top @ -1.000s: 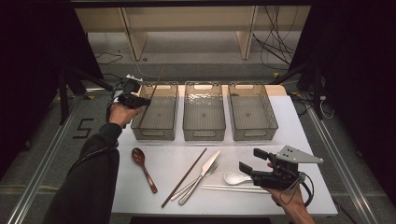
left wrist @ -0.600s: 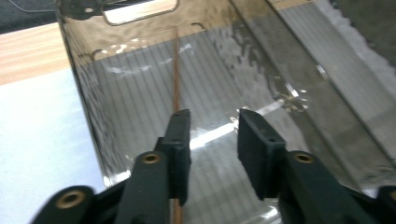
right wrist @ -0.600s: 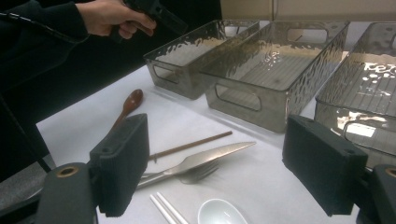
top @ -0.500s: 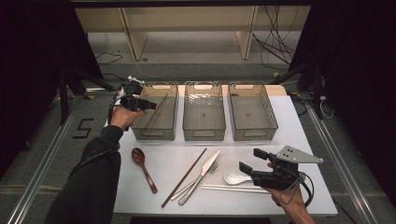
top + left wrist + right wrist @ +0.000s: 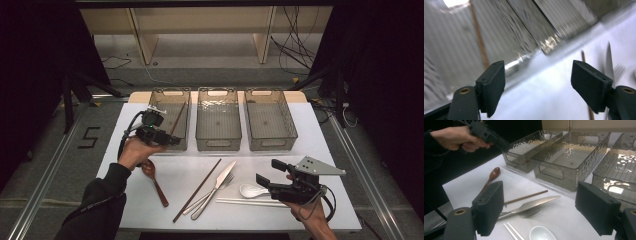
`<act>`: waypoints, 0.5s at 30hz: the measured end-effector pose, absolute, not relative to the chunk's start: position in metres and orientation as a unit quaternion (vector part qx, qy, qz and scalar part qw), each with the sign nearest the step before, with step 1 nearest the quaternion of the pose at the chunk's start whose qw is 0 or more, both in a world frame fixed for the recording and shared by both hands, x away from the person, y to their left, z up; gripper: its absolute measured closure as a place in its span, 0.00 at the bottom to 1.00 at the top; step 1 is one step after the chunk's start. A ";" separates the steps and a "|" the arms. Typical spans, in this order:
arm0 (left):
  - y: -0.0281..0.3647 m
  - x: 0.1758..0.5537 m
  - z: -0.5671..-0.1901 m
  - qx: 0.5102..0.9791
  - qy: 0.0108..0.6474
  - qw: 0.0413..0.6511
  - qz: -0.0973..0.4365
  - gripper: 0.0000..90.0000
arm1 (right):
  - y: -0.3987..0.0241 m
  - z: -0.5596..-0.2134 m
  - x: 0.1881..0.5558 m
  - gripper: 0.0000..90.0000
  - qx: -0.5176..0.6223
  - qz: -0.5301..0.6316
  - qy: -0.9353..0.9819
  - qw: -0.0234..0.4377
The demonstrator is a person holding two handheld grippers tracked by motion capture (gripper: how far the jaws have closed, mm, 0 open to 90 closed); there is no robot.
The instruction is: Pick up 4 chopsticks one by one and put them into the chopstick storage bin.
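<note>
Sorting cutlery into three clear bins. Left gripper (image 5: pixel 172 140) sits just over the near wall of the left bin (image 5: pixel 159 100); its jaws have just been opening and now stand wide with nothing between them. One brown chopstick (image 5: pixel 177 119) lies inside that bin, just beyond the jaws, leaning along the bin's right wall. Judged: drop done, next pick due.

Its mate, the second brown chopstick (image 5: pixel 197 189), lies on the white table (image 5: pixel 325 135), nearer the person than the gripper and to its right, beside the knife (image 5: pixel 216 188) and fork (image 5: pixel 205 199). The wooden spoon (image 5: pixel 154 181) lies just below the left hand.

Right gripper (image 5: pixel 267 172) hovers level with jaws wide and empty; the white ceramic spoon (image 5: pixel 252 190) and white chopsticks (image 5: pixel 240 201) lie just ahead of it.

For a clean pick: clear the bin wall first, come down with the jaws square across the chopstick's shaft at its far end, away from the knife blade. Thin stick, likely to roll; close slowly.
</note>
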State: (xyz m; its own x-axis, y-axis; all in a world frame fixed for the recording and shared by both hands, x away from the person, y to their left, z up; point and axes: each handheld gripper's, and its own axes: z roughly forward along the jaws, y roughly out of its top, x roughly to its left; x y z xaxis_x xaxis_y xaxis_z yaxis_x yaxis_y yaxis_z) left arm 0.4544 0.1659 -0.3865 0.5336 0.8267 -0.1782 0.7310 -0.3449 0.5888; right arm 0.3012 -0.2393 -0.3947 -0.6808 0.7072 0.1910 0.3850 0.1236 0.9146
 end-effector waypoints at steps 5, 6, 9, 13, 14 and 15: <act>0.149 0.433 -0.401 0.840 0.458 0.287 0.052 0.27 | -0.239 -0.395 0.302 0.27 0.372 0.545 0.737 0.145; 0.146 0.430 -0.404 0.845 0.453 0.282 0.048 0.27 | -0.239 -0.395 0.301 0.26 0.372 0.545 0.737 0.146; 0.139 0.420 -0.409 0.857 0.441 0.264 0.045 0.26 | -0.239 -0.395 0.301 0.26 0.371 0.545 0.738 0.147; 0.131 0.407 -0.419 0.866 0.434 0.243 0.045 0.25 | -0.239 -0.395 0.301 0.26 0.372 0.542 0.739 0.148; 0.128 0.404 -0.422 0.871 0.430 0.234 0.038 0.25 | -0.239 -0.395 0.301 0.27 0.371 0.542 0.739 0.148; 0.127 0.401 -0.424 0.874 0.427 0.230 0.036 0.25 | -0.239 -0.395 0.301 0.26 0.371 0.543 0.739 0.148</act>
